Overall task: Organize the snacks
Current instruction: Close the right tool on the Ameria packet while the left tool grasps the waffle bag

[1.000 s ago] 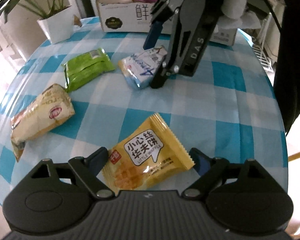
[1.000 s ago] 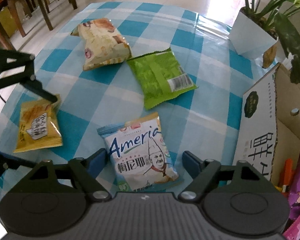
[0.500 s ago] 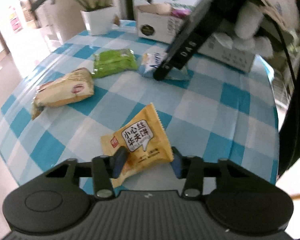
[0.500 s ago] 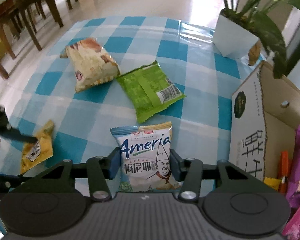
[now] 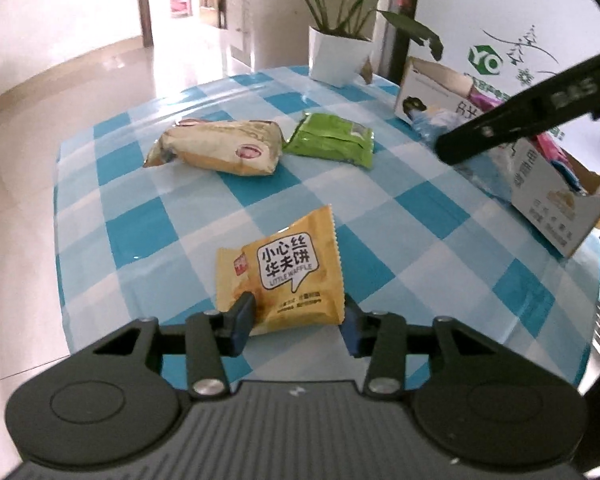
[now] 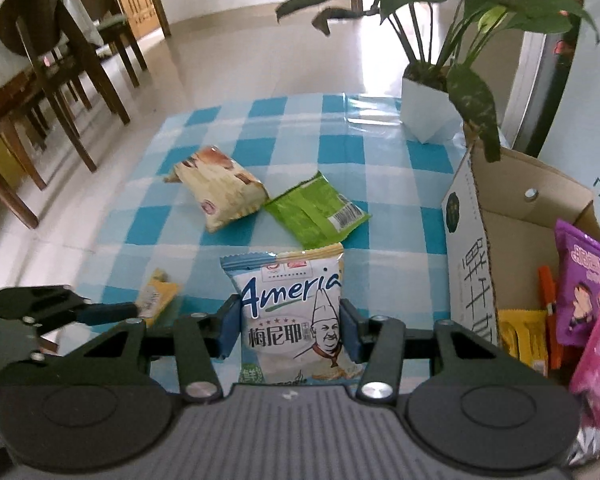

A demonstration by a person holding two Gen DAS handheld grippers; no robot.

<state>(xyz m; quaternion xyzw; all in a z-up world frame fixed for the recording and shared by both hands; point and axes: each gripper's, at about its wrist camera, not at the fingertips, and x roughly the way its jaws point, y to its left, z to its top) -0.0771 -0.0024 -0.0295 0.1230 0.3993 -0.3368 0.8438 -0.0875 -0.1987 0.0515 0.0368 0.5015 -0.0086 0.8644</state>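
So far only part of the tidying looks done. Going from the left side of the round desk with its blue-and-white checked cloth point(image 5: 380, 216): a puffy cream bread packet point(image 5: 220, 148) lies near the far left edge, flat on the cloth and untouched. Just beside it to the right, almost touching, lies a flat green foil snack packet point(image 5: 332, 140), also waiting.

Nearer the front edge, the left tool point(image 5: 296, 320) is clamped on the lower corners of a yellow waffle packet with a white speech-bubble label point(image 5: 288, 276); the packet stands up between the blue pads, and it appears lifted off the cloth, though I cannot be sure.

Further right, the right tool point(image 6: 288, 334) is closed on a pale blue-and-white cracker bag printed with a chef's face point(image 6: 296, 312), its pads pressing both sides, the bag held upright just left of the open cardboard box with a white printed side point(image 6: 472, 272).

That box sits at the desk's right edge. Inside it already are a purple packet point(image 6: 584, 284), a pink one point(image 6: 592, 364), something orange point(image 6: 548, 304) and a small yellow packet point(image 6: 524, 336), so some snacks seem put away.

My guess is that four remain: the two now gripped, which need carrying over the box wall and dropping in, then the bread and the green packet. A white potted plant point(image 6: 428, 112) stands at the far edge, out of the way.
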